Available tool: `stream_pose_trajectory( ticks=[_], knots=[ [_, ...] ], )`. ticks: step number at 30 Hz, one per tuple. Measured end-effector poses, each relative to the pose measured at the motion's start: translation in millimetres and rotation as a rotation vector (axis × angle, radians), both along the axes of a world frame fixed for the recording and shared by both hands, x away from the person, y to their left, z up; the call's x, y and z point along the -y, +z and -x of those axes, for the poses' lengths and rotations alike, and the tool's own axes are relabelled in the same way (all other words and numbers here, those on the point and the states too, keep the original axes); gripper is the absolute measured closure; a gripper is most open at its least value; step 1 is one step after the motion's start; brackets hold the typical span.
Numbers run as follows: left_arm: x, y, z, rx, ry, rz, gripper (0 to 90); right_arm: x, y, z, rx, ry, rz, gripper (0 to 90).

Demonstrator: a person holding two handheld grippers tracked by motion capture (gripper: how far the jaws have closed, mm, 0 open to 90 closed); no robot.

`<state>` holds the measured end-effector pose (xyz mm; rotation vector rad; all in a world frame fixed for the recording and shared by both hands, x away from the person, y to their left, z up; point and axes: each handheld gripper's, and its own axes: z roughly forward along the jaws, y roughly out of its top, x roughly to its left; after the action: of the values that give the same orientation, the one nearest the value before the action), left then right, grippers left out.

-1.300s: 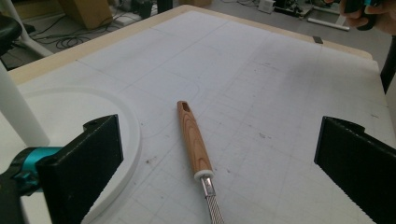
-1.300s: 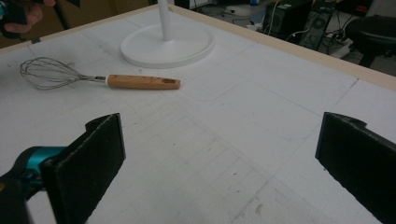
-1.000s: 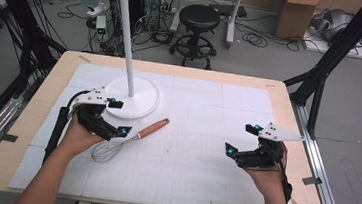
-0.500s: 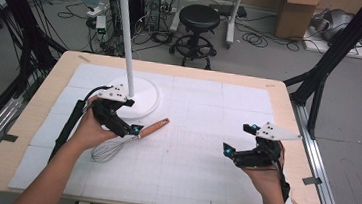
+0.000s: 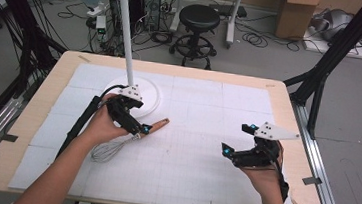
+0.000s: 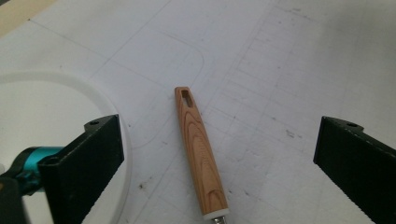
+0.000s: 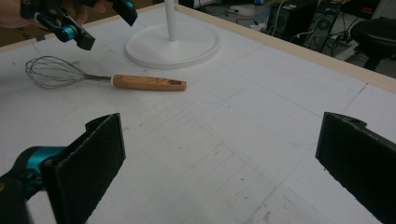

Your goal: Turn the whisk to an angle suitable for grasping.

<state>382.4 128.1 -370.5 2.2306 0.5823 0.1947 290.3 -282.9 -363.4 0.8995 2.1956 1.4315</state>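
Observation:
A whisk lies on the white mat, its wooden handle (image 5: 158, 125) pointing right and its wire head (image 5: 106, 151) toward the near left. In the left gripper view the handle (image 6: 199, 156) lies on the mat between the two wide-apart jaws, untouched. My left gripper (image 5: 138, 124) hovers open just over the handle's wire end. My right gripper (image 5: 238, 139) is open over bare mat at the right, well away from the whisk (image 7: 148, 82). It holds nothing.
A white stand with a round base (image 5: 145, 94) and a tall pole (image 5: 126, 36) rises just behind the left gripper. The base (image 7: 173, 44) sits close behind the whisk. The wooden table edge (image 5: 295, 143) runs along the right.
My left gripper has moved right and forward, from left of the whisk's wire head to over its handle. The right gripper has barely shifted.

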Motion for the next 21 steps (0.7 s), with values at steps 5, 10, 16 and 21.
stream_pose_trajectory(
  ticks=[5,10,16,21],
  knots=[
    [5.6,-4.0,-4.2,-0.006,0.013,-0.077,3.7,0.7,0.8,0.5,0.004,0.001,-0.001,0.2],
    [11.4,-5.8,-6.7,-0.018,-0.009,-0.123,13.5,-0.9,-0.7,-0.1,-0.002,0.002,0.004,0.2],
    [18.6,-13.6,-9.2,-0.043,-0.019,-0.17,18.9,-1.8,-1.0,-0.1,-0.004,0.003,0.007,0.3],
    [19.8,-20.9,-12.8,-0.061,-0.024,-0.241,25.2,-3.6,-1.7,-0.7,-0.007,0.011,0.01,0.2]
  ],
)
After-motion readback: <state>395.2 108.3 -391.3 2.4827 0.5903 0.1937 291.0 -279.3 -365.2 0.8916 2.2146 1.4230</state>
